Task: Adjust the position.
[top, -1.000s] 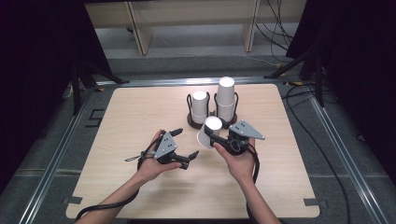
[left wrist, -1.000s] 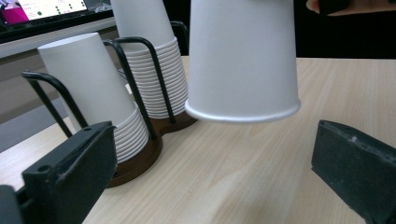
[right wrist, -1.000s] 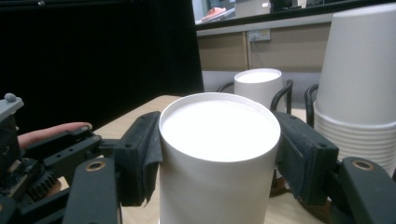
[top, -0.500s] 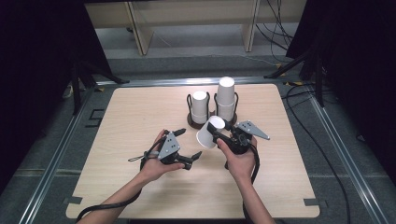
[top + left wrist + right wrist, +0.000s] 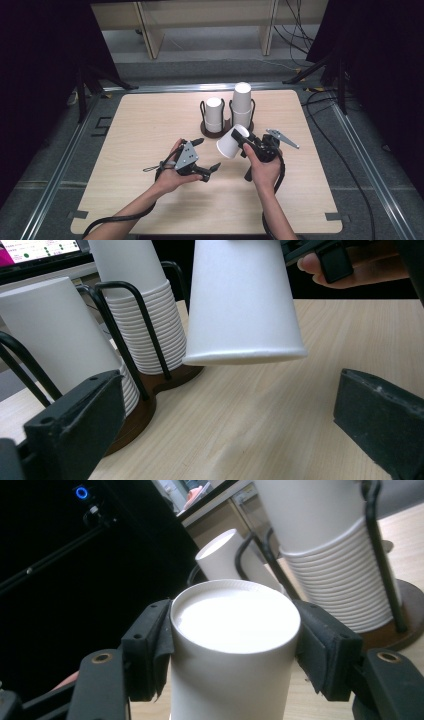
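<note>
My right gripper (image 5: 243, 141) is shut on a white paper cup (image 5: 230, 142) near its closed base, and the cup's wide mouth tilts down and left above the table. In the right gripper view the cup (image 5: 235, 615) sits clamped between both pads of the gripper (image 5: 235, 635). My left gripper (image 5: 207, 154) is open just left of the cup, a little above the wooden table (image 5: 150, 125). In the left gripper view the cup (image 5: 242, 300) hangs mouth-down in front of that open gripper (image 5: 227, 430), not between its jaws.
A dark wire cup holder (image 5: 204, 131) stands at the table's back centre. It carries a shorter stack of white cups (image 5: 214, 114) and a taller stack (image 5: 242, 104). Both stacks show close by in the left gripper view (image 5: 145, 315) and the right gripper view (image 5: 330, 555). Cables lie on the floor at the right.
The right hand has turned, swinging its grey plate to the right while the held cup stays nearly in place. The left gripper has barely moved.
</note>
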